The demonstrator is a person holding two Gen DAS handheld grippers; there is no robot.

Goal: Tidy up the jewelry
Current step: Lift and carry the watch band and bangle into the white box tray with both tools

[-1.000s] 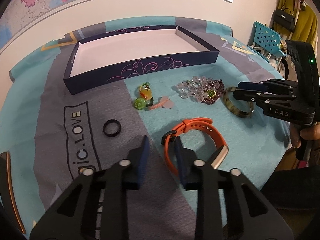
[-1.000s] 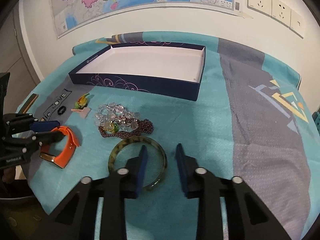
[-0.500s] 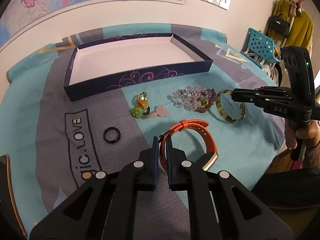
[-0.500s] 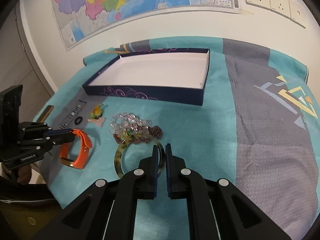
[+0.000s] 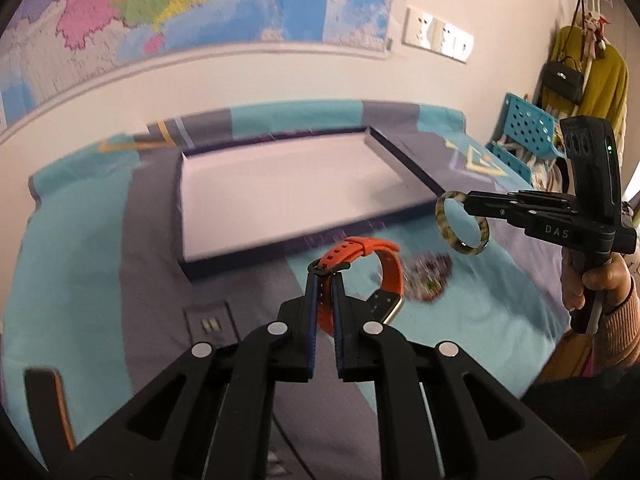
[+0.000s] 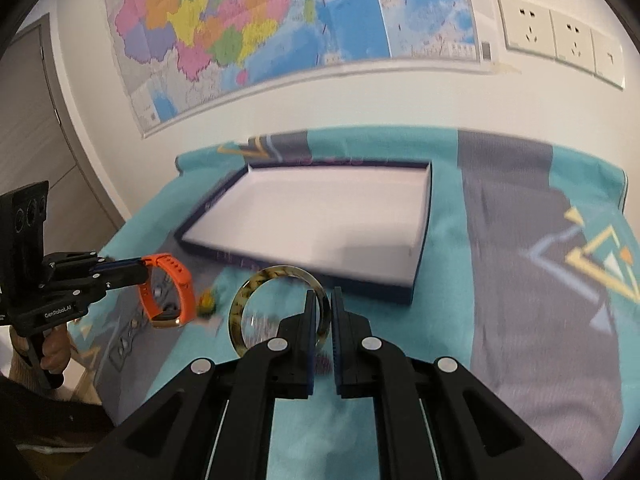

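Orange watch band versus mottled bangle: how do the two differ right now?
The orange watch band is a flexible strap with holes and a buckle; the mottled bangle is a rigid closed ring. The left gripper pinches the band near its buckle; the right gripper pinches the bangle's rim. Both hang lifted before the box.

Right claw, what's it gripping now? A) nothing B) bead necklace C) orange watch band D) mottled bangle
D: the right claw is shut on the rim of the mottled bangle, lifted clear of the cloth; the orange watch band hangs in the left claw.
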